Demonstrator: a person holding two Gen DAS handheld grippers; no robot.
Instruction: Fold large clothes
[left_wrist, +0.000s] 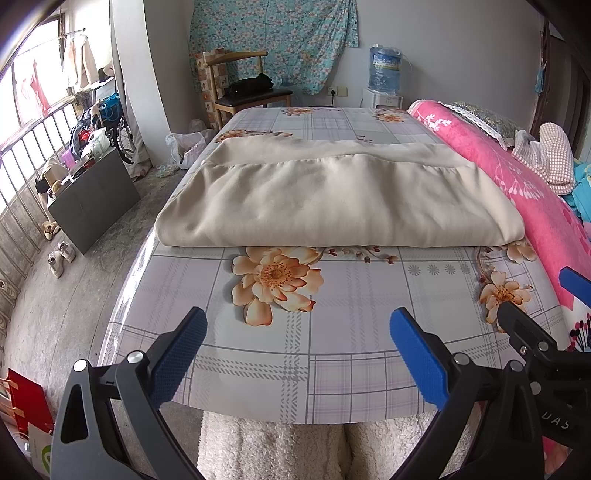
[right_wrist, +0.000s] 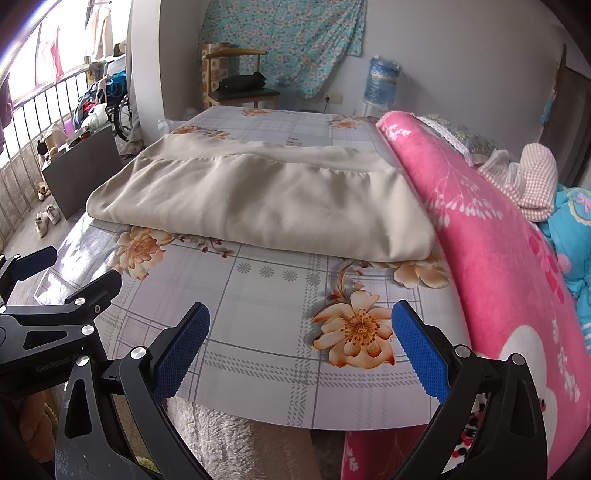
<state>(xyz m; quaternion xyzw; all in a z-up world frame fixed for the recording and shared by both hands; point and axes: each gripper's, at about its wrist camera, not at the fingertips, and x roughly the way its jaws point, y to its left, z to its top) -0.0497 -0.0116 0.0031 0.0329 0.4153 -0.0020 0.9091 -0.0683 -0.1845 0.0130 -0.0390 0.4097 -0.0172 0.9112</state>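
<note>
Right now I've got both tongs pulled back over the near end of the bed (left_wrist: 332, 369), which wears a slick plaid-and-flower cover. Left tongs (left_wrist: 297, 356) are spread wide, blue pads apart, nothing between them. Right tongs (right_wrist: 300, 352) are the same: spread and empty, parked just beside the left pair, which pokes into the right cam's left edge.

Beige garment (left_wrist: 332, 199) lies across the middle of the bed, well apart from both tongs. It looks already folded into a flat, thick rectangle, w/ a rounded fold edge facing me and a gathered seam band running along the far side. A second layer sticks out behind that seam, so prob. more than one fold is stacked; can't tell how many from this angle. Its right end sits just beside, maybe touching, the rolled pink blanket (right_wrist: 498, 240) along the bed's right side.

My read: tongs are held low, level and open facing the fold edge so I can either judge the stack or come in for one more fold. Garment is centred w/ bare bed in front, which leaves room to work. Slick cover means the stack may slide if nudged.
</note>
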